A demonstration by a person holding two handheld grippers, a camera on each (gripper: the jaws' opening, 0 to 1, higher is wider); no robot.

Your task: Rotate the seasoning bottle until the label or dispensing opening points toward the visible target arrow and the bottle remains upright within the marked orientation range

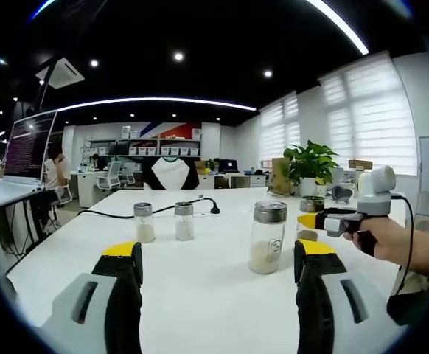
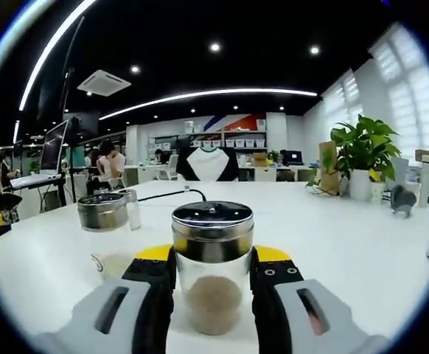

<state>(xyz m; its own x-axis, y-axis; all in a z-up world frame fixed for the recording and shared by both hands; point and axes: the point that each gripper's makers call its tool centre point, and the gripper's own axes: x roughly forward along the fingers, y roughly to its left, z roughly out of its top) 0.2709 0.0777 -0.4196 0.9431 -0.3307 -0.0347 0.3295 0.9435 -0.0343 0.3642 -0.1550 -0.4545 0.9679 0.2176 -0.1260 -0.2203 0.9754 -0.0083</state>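
A glass seasoning bottle (image 2: 212, 284) with a metal lid and pale powder stands upright on the white table (image 2: 362, 243). My right gripper (image 2: 213, 258) is shut on it, a jaw pressed to each side. From the left gripper view this same bottle (image 1: 312, 204) sits at the right gripper (image 1: 309, 220), which a hand (image 1: 380, 237) holds. My left gripper (image 1: 218, 254) is open and low over the table, nothing between its jaws. A larger bottle (image 1: 267, 236) stands just beyond it, and two small bottles (image 1: 144, 223) (image 1: 184, 220) are to the left.
A black cable (image 1: 163, 210) runs across the table (image 1: 214, 295) behind the bottles. A potted plant (image 1: 312, 166) (image 2: 362, 158) stands at the far right edge. In the right gripper view a metal-lidded jar (image 2: 102, 212) and a small bottle (image 2: 132, 208) stand left. Office desks and people lie beyond.
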